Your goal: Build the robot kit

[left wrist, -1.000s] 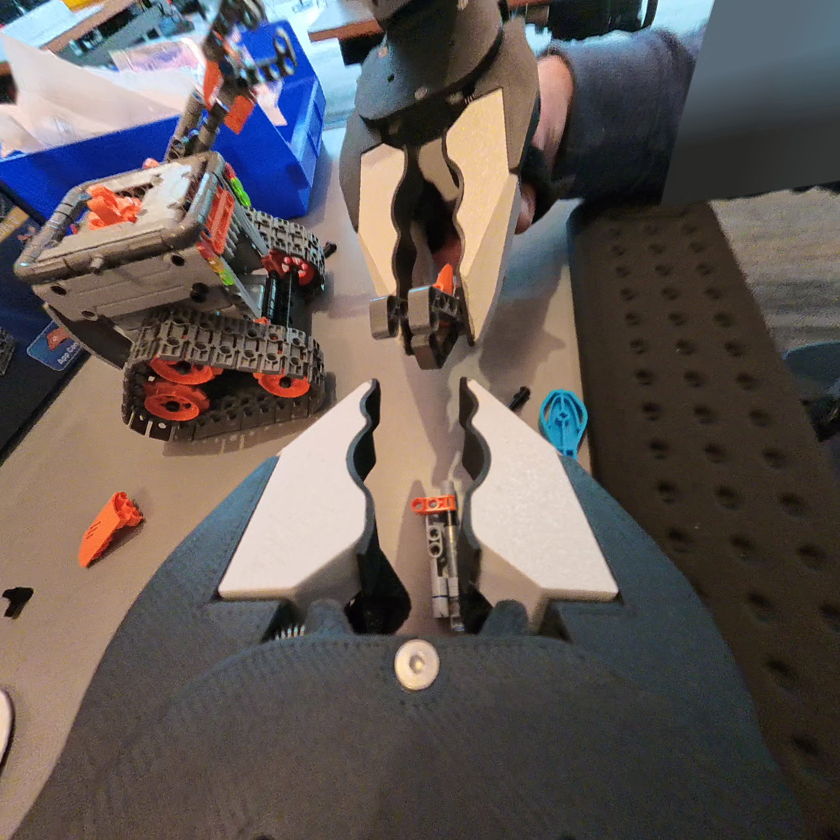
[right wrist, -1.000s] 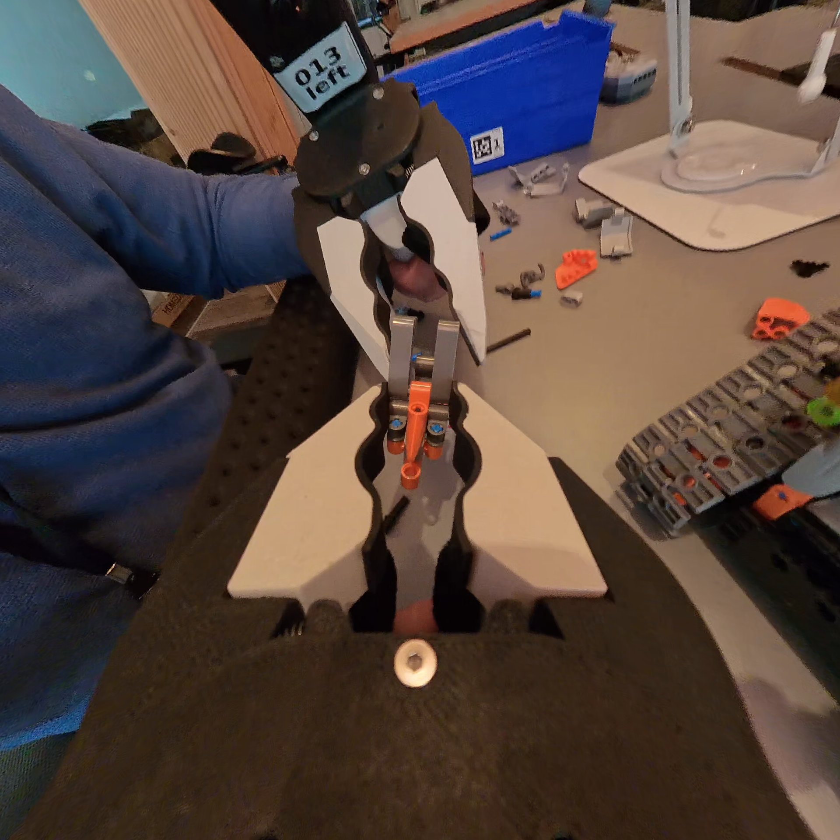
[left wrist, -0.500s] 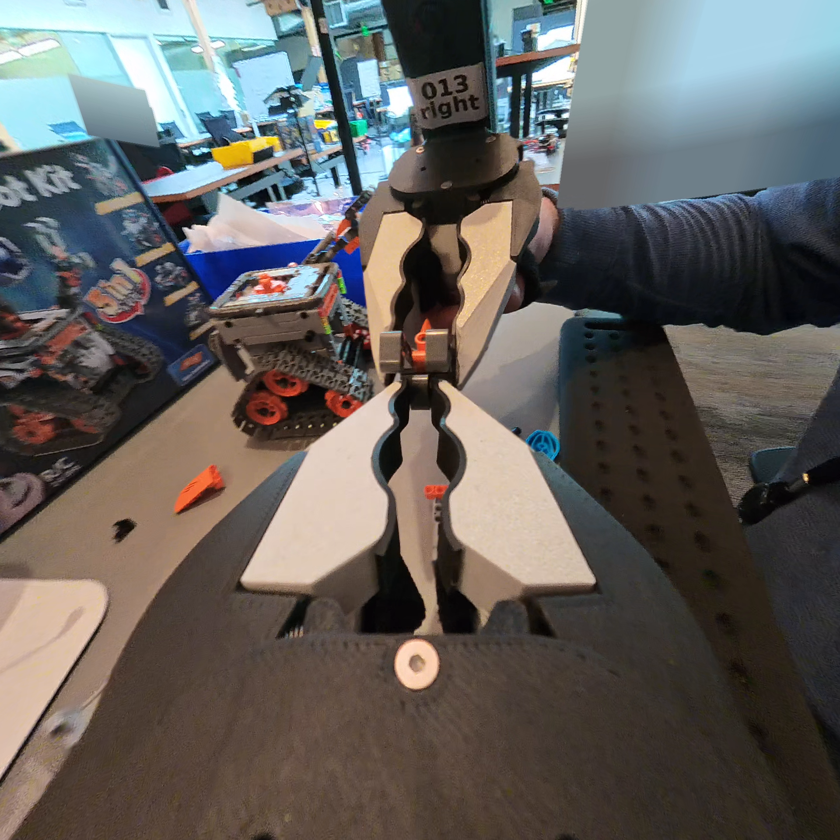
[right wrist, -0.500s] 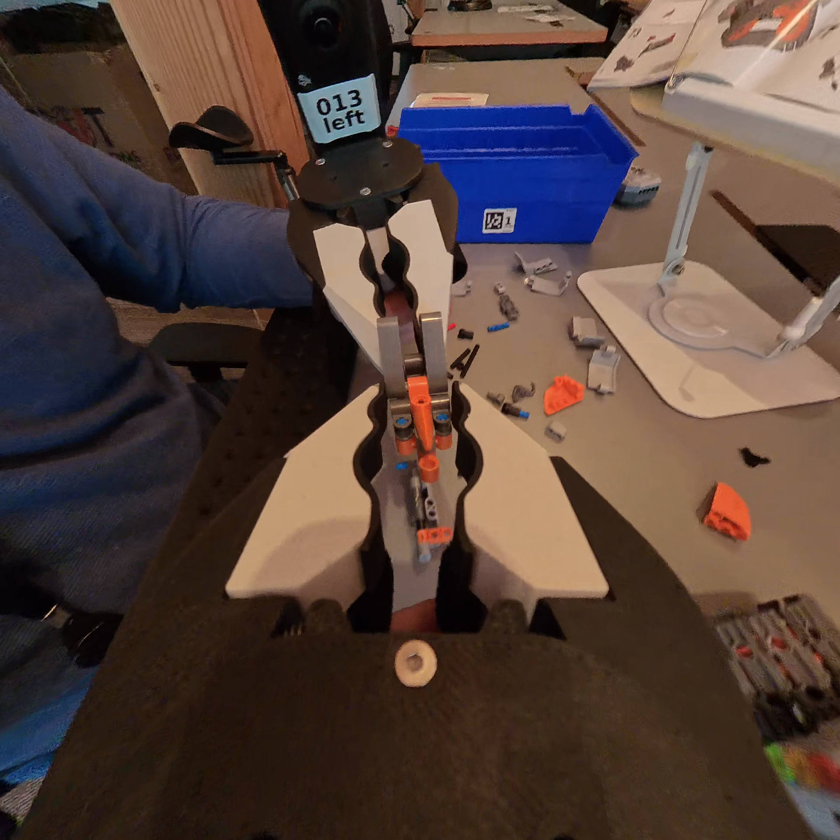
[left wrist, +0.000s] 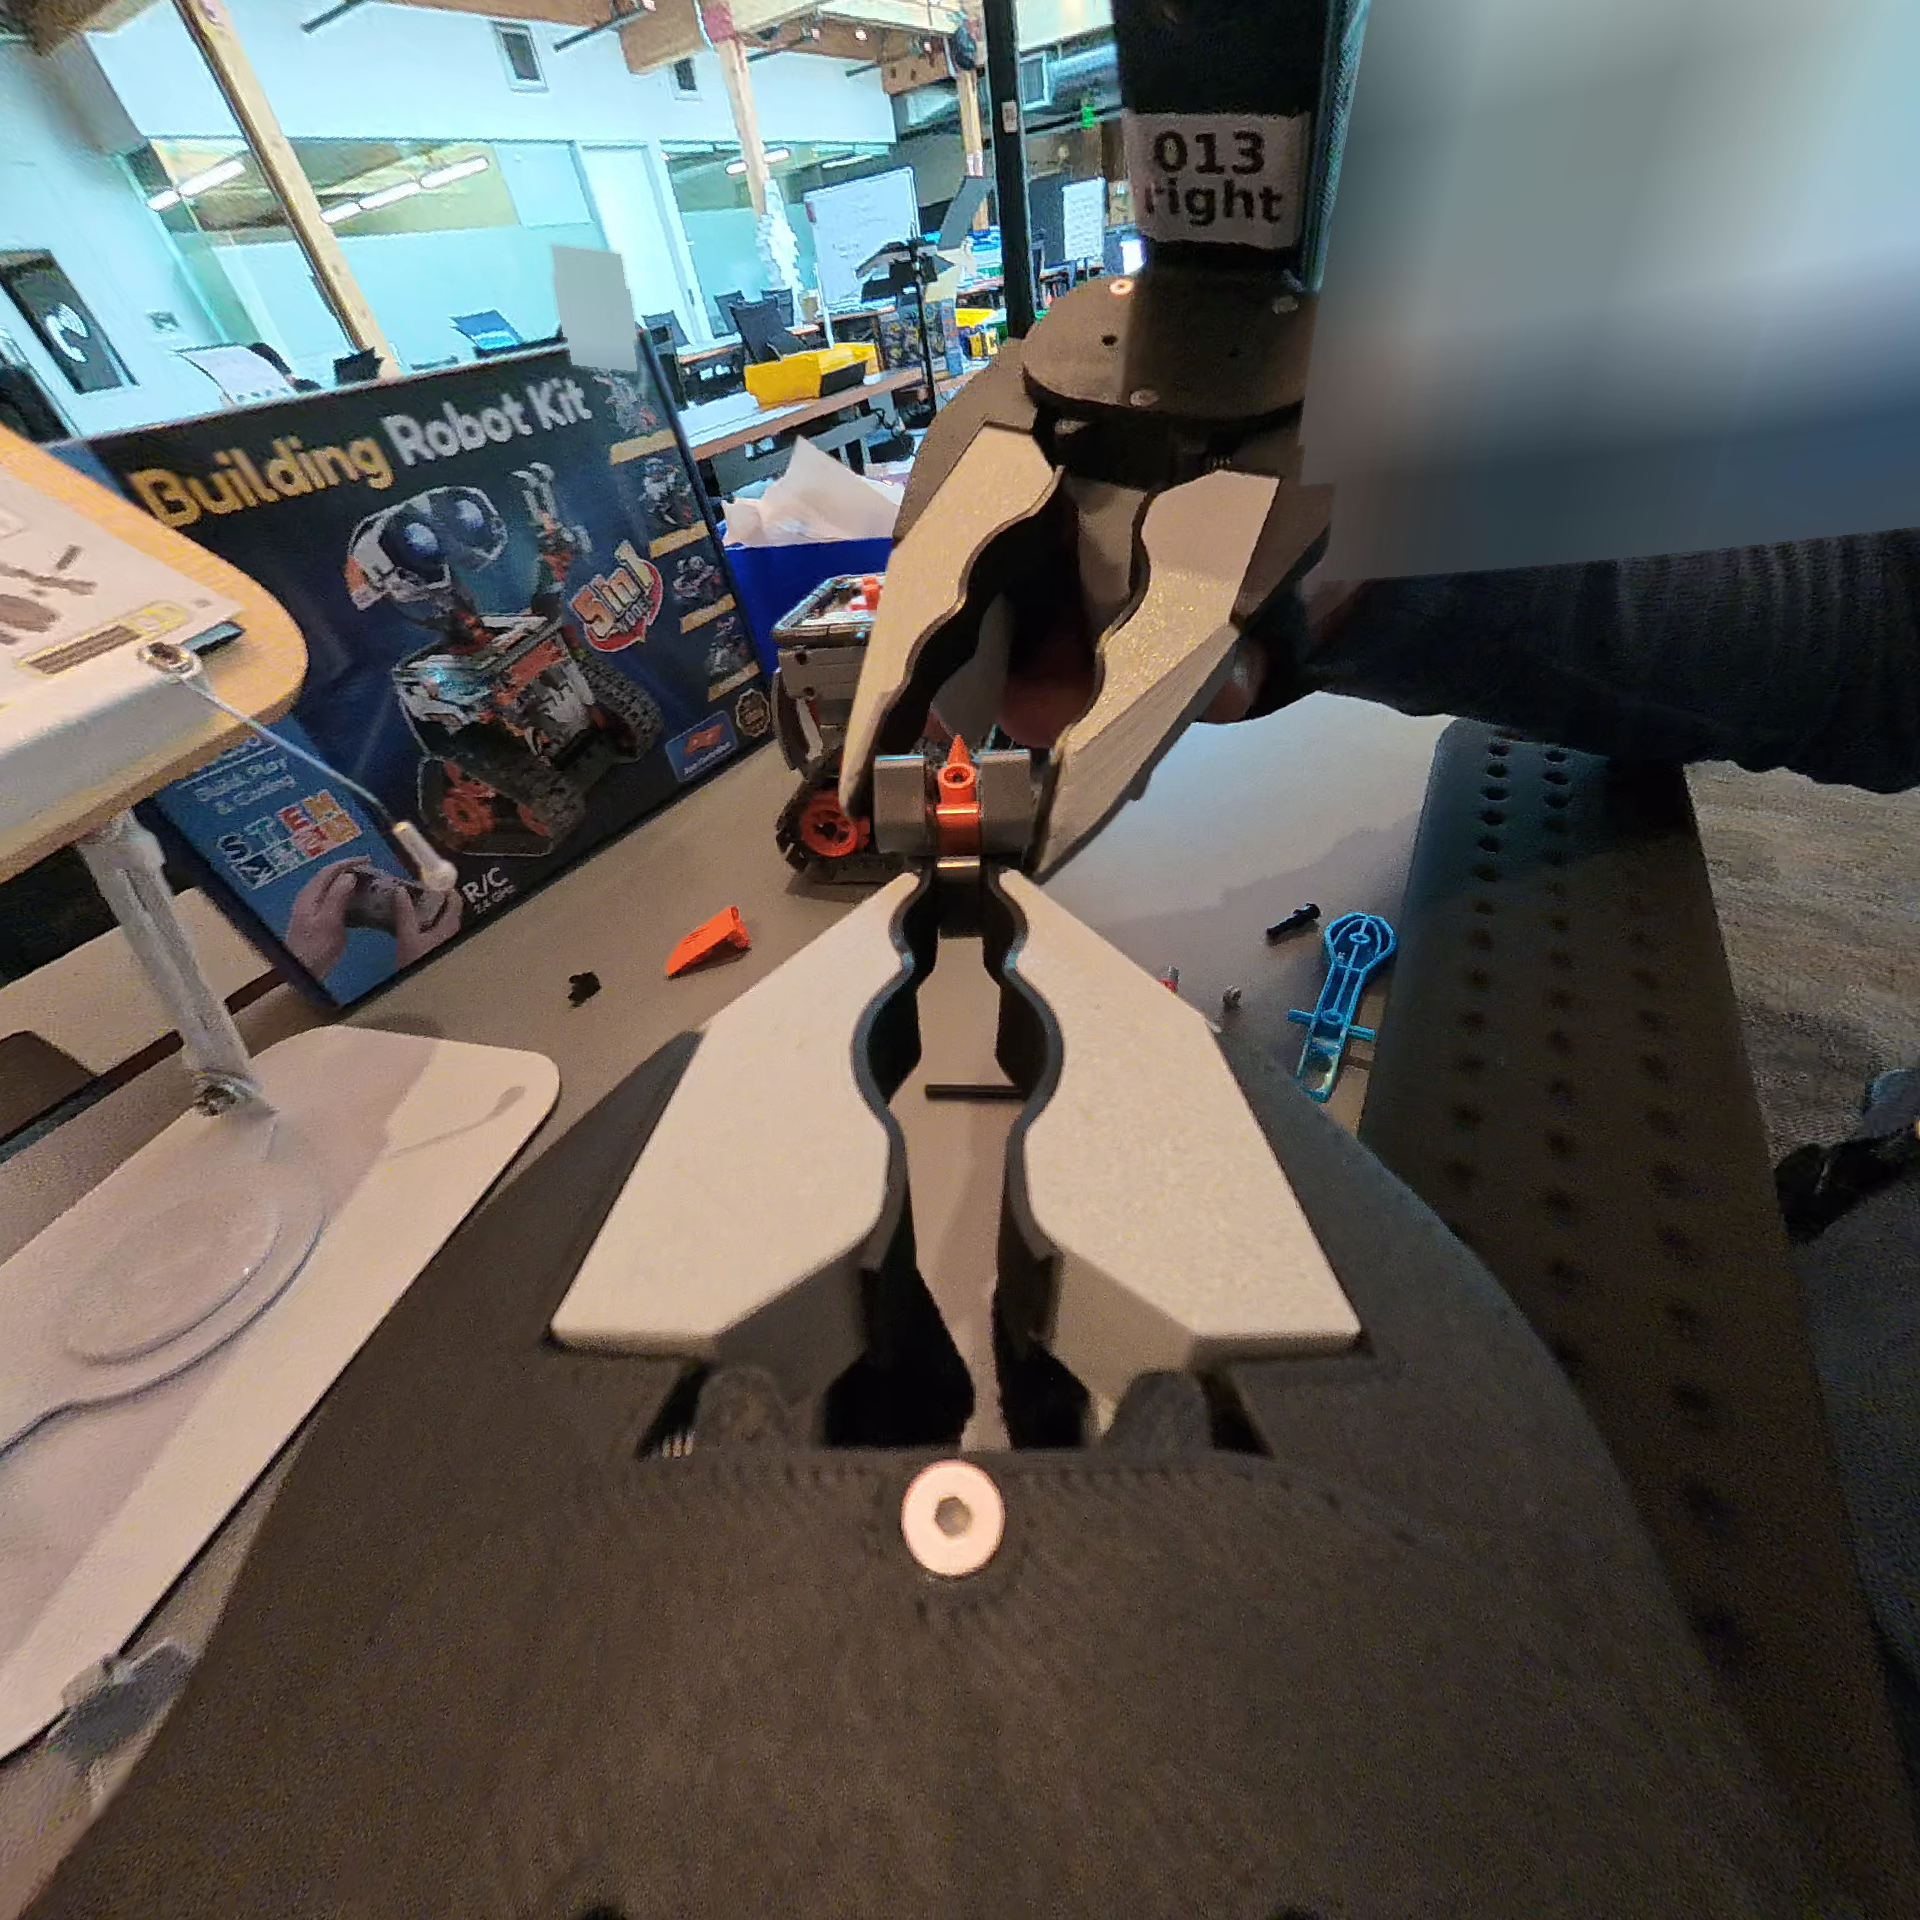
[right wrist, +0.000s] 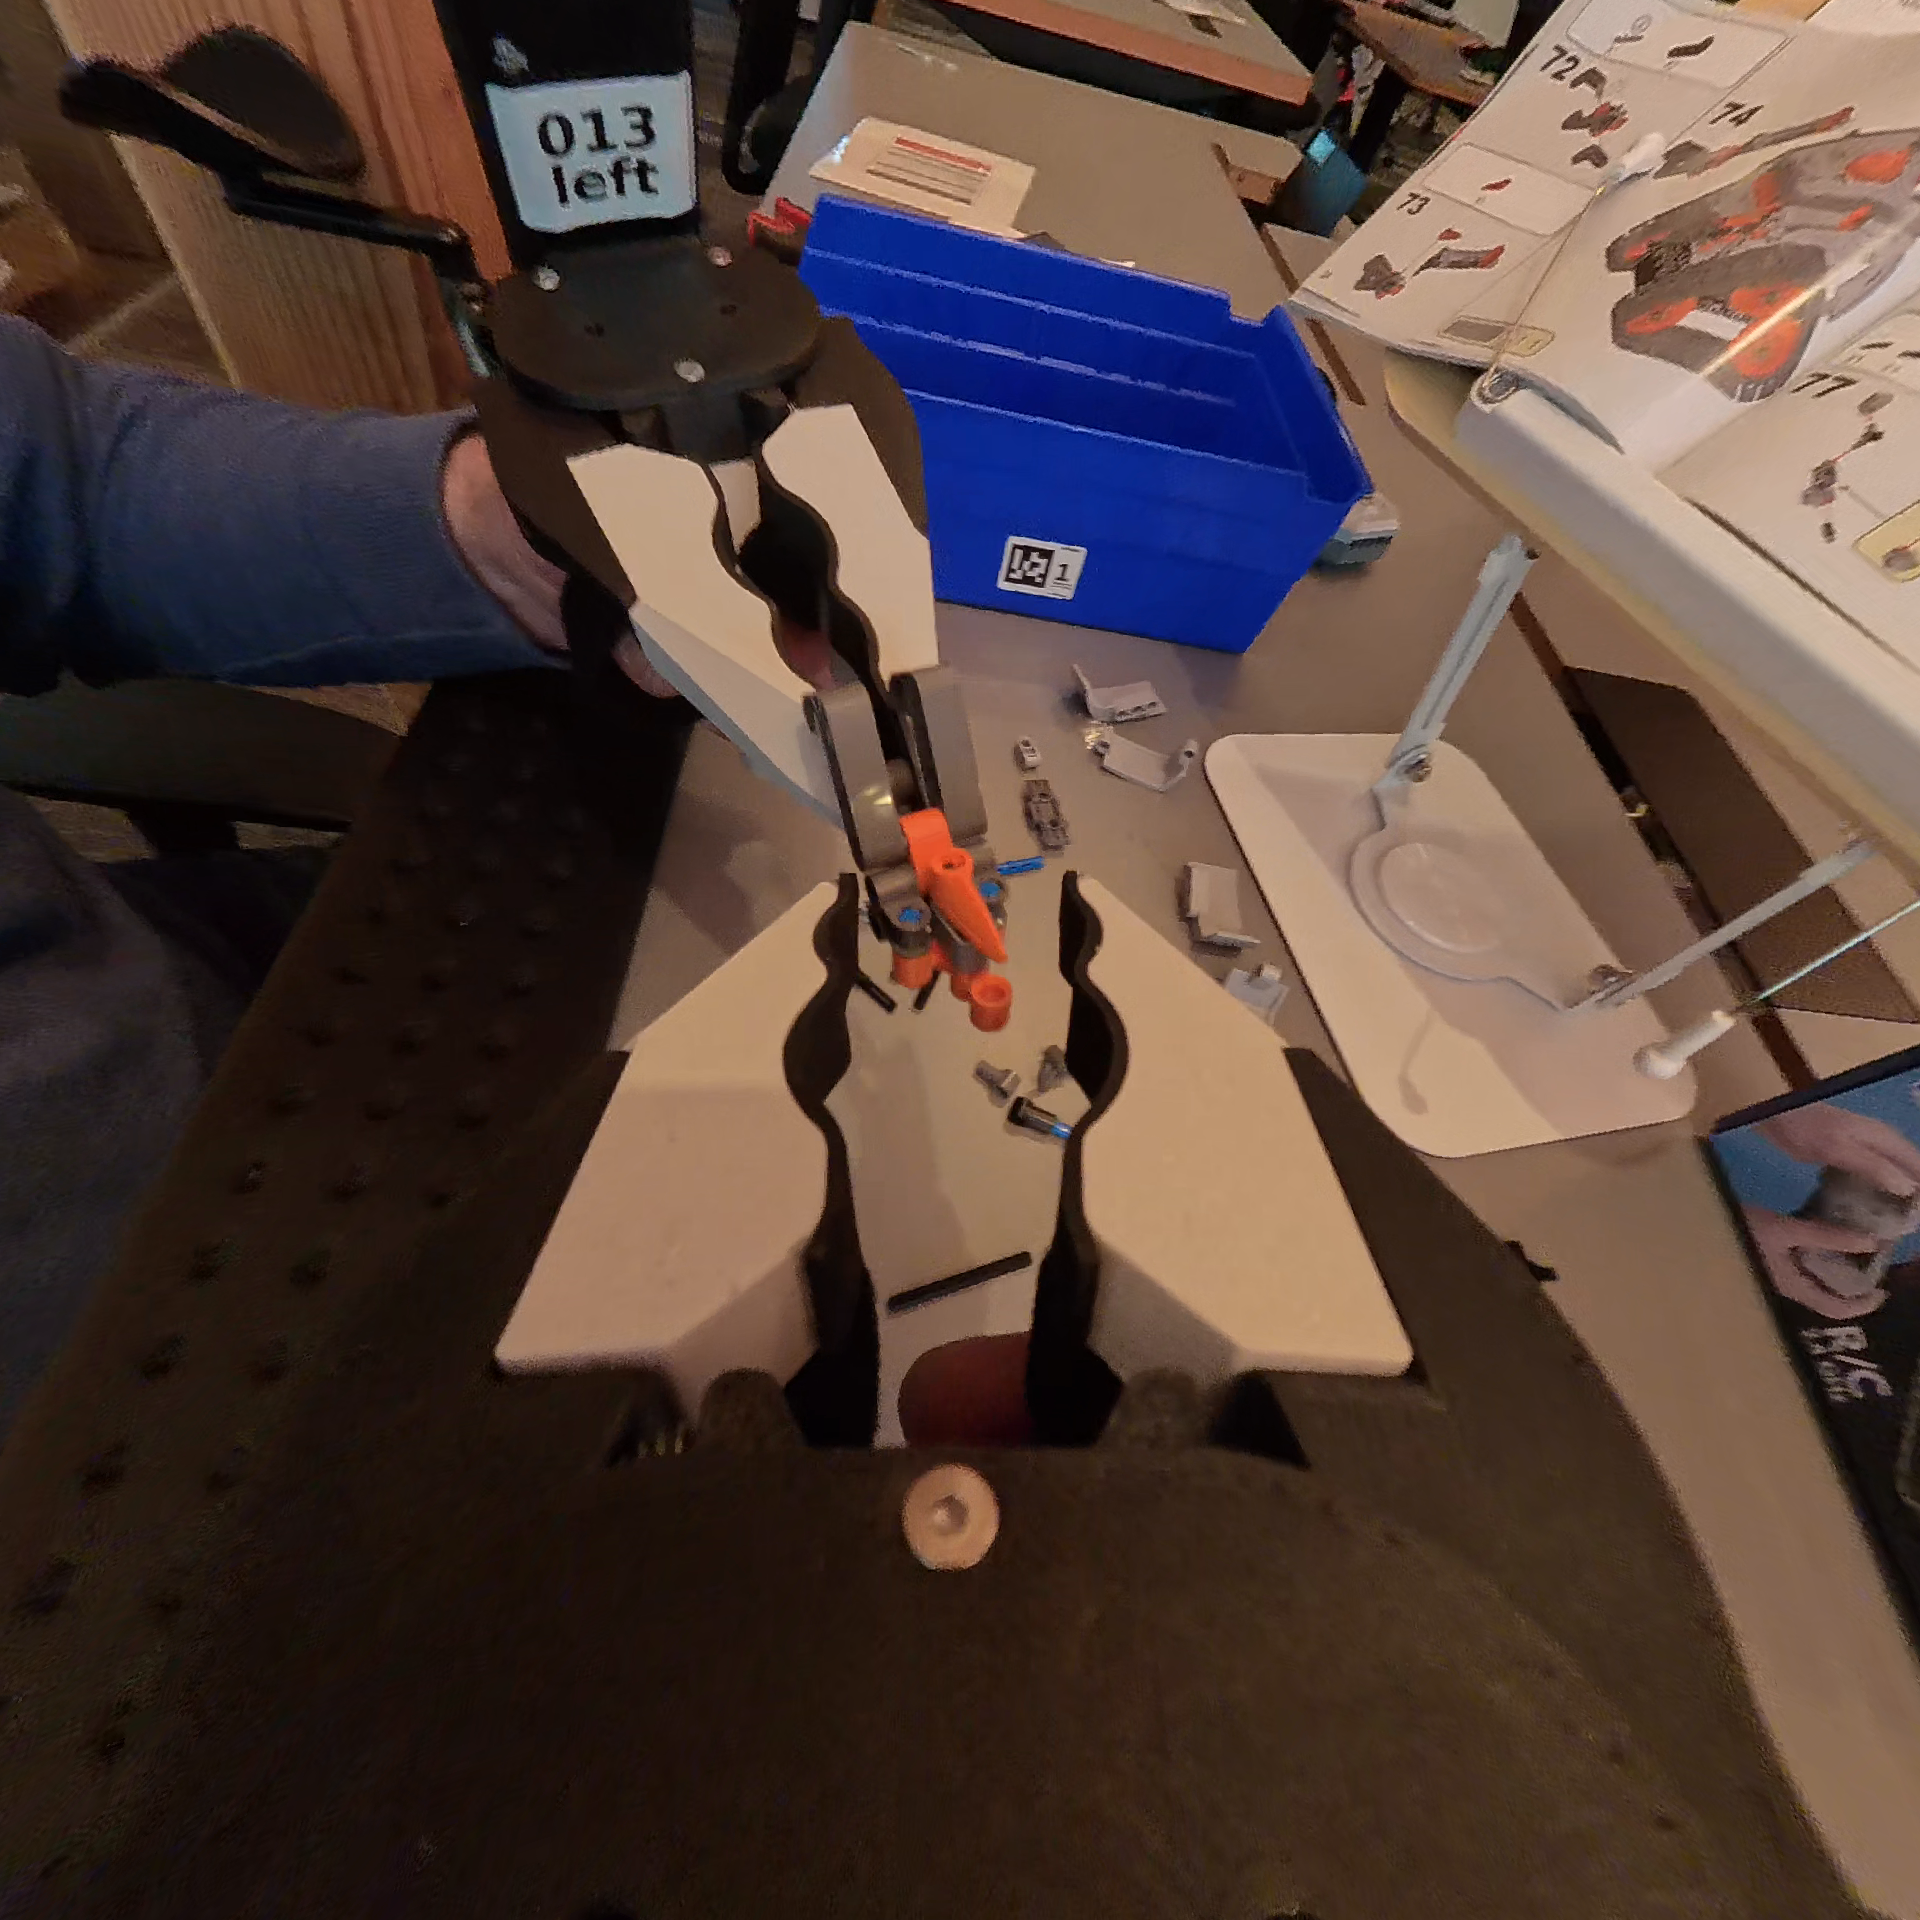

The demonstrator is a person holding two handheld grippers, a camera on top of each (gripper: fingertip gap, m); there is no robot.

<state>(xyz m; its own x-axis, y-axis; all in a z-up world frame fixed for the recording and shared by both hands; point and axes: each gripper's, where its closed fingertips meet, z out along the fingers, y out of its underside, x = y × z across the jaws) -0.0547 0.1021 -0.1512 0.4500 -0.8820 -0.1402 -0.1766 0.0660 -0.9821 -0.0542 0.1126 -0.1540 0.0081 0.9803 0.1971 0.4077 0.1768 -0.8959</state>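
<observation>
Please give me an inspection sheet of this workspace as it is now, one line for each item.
Surface: grey table, black perforated mat at its edge.
Handled things: grey and orange assembly, held in the air.
Clutter: loose small parts, orange wedge, blue tool, black pin.
Grippers: left gripper shut on the assembly; right gripper open, fingers either side of it.
Cables: nothing seen.
Surroundings: blue bin, kit box, tracked vehicle, white stand with booklet.
</observation>
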